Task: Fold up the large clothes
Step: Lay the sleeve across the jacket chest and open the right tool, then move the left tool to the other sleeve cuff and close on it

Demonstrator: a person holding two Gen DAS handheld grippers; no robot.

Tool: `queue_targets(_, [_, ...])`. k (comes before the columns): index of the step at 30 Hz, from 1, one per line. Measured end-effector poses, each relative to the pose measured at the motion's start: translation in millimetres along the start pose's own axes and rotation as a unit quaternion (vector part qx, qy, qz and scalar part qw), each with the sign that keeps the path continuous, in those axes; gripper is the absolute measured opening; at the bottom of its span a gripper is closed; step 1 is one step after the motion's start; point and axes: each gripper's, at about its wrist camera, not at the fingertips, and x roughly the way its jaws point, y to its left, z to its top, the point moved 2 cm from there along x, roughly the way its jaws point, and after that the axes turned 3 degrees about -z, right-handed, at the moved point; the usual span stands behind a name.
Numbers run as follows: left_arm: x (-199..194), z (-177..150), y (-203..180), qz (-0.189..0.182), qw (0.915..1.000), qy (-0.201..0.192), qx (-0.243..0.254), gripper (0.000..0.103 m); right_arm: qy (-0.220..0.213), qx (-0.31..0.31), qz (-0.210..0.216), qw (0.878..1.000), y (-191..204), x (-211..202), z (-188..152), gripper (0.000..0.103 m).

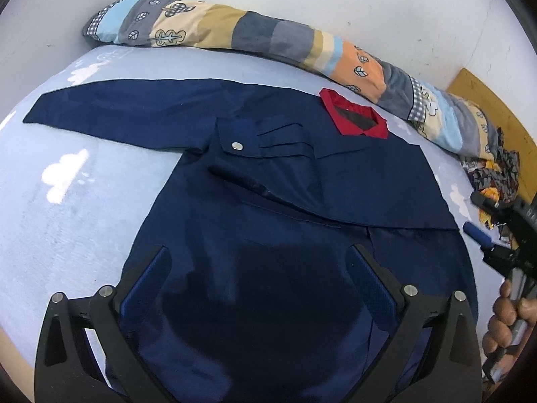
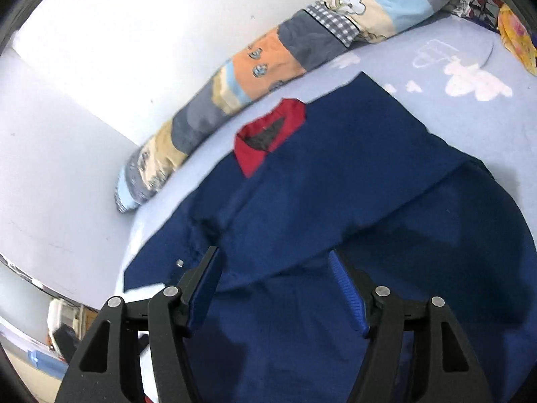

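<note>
A navy blue shirt [image 1: 268, 208] with a red collar [image 1: 355, 114] lies flat on a light blue bed sheet [image 1: 77, 201]. One sleeve [image 1: 110, 107] stretches out to the left, and the other side is folded across the chest. A flap with a silver snap [image 1: 237, 146] lies near the middle. My left gripper [image 1: 258, 265] is open over the shirt's lower body with nothing between its fingers. My right gripper [image 1: 483, 228] sits at the shirt's right edge, held by a hand [image 1: 506, 315]. In the right wrist view the right gripper [image 2: 275, 272] is open above the shirt [image 2: 335, 201], empty.
A long patchwork bolster [image 1: 268, 37] lies along the white wall behind the shirt. A crumpled patterned cloth [image 1: 493, 174] sits at the far right of the bed, beside a wooden board [image 1: 486, 100]. Bare sheet [image 2: 470, 107] shows beyond the shirt's right shoulder.
</note>
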Motion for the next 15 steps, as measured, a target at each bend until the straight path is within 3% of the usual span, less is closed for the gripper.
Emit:
queue_targets(4, [-2.4, -4.1, -14.8, 0.02, 0.9988, -0.014, 0.042, 0.103, 0.006, 0.006, 0.028, 1.0, 8.0, 8.2, -7.7, 0.069])
queue_targets(9, [-18.8, -10.0, -17.3, 0.033, 0.9944, -0.038, 0.093, 0.103, 0.044, -0.011, 0.047, 0.998, 20.8, 26.8, -16.7, 0.068])
queue_targets(15, [-44.4, -19.9, 2.9, 0.033, 0.9966, -0.044, 0.062, 0.103, 0.026, -0.046, 0.051, 0.997, 32.3, 19.3, -18.0, 0.069])
